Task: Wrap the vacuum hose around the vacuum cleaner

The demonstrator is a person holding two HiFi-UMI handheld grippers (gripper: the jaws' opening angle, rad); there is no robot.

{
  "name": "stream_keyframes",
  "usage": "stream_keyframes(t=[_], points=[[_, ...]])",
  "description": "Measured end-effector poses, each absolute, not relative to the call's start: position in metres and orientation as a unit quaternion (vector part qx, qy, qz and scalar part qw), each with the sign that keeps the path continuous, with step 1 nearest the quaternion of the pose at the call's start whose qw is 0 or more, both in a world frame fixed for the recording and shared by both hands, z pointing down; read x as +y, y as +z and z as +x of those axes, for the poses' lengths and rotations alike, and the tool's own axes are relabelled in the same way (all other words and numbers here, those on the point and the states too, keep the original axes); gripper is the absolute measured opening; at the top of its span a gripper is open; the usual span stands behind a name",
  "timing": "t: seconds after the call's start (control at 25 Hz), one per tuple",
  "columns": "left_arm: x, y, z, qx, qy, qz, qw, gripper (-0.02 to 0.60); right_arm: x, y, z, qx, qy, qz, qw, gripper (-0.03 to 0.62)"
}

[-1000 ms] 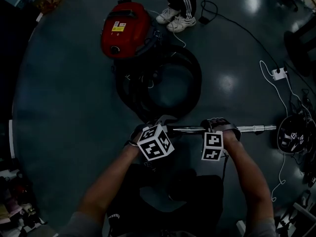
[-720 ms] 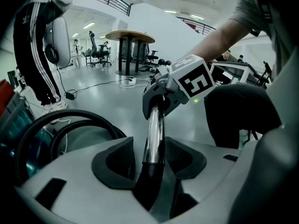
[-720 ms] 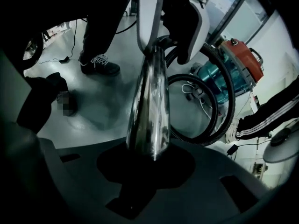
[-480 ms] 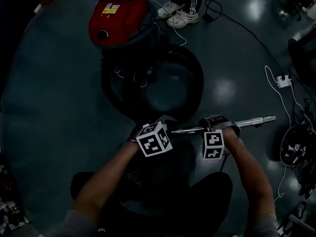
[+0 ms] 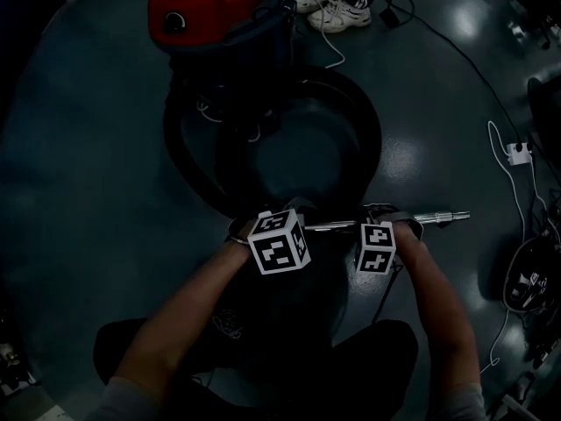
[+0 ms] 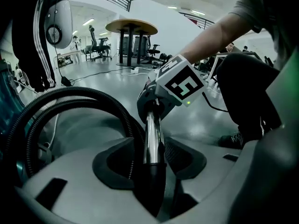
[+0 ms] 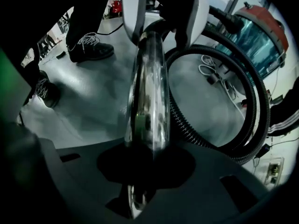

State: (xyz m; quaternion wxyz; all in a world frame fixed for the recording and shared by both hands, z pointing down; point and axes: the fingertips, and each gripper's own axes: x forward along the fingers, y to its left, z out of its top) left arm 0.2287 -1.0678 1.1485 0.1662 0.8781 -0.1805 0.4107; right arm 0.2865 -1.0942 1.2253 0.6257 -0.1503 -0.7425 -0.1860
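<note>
The red vacuum cleaner (image 5: 210, 7) stands at the top of the head view, and its black ribbed hose (image 5: 355, 121) lies in a wide loop on the floor. A chrome wand (image 5: 438, 217) runs level in front of me. My left gripper (image 5: 285, 224) is shut on the wand's black handle end (image 6: 150, 181). My right gripper (image 5: 386, 224) is shut on the chrome tube (image 7: 147, 101) further right. The left gripper view shows the hose (image 6: 93, 101) curving off to the left. In the right gripper view the hose (image 7: 243, 92) loops towards the vacuum cleaner (image 7: 259, 36).
A person in striped trousers and white shoes (image 5: 342, 11) stands beside the vacuum cleaner. A white cable and a power strip (image 5: 519, 153) lie on the floor at the right, with a dark helmet-like thing (image 5: 530, 274) below them. A round table (image 6: 131, 29) stands far off.
Both grippers have sunk towards the floor with the wand, which stays level. The head view has dropped and leaned forward, so the hose loop looks larger.
</note>
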Motion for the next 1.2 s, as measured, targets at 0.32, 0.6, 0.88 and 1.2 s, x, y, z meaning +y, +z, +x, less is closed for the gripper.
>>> stream_keyframes(t=[0.32,0.6,0.88,1.2], points=[[-1.072,1.187,0.221,-0.164,0.415,0.876,0.183,0.199,-1.097,1.248,0.281,-0.747,-0.161,-0.141,0.629,0.098],[-1.071,1.2,0.225,-0.151,0.454,0.854,0.203,0.196,-1.094,1.254,0.285,-0.73,-0.144,-0.151,0.65,0.098],[-1.063,1.217,0.235,-0.14,0.498,0.837,0.177,0.158,-1.085,1.267,0.294,-0.728,-0.084,-0.164,0.66,0.107],[-1.061,1.232,0.232,-0.149,0.52,0.825,0.164,0.155,-1.091,1.272,0.299,-0.75,-0.056,-0.101,0.651,0.186]])
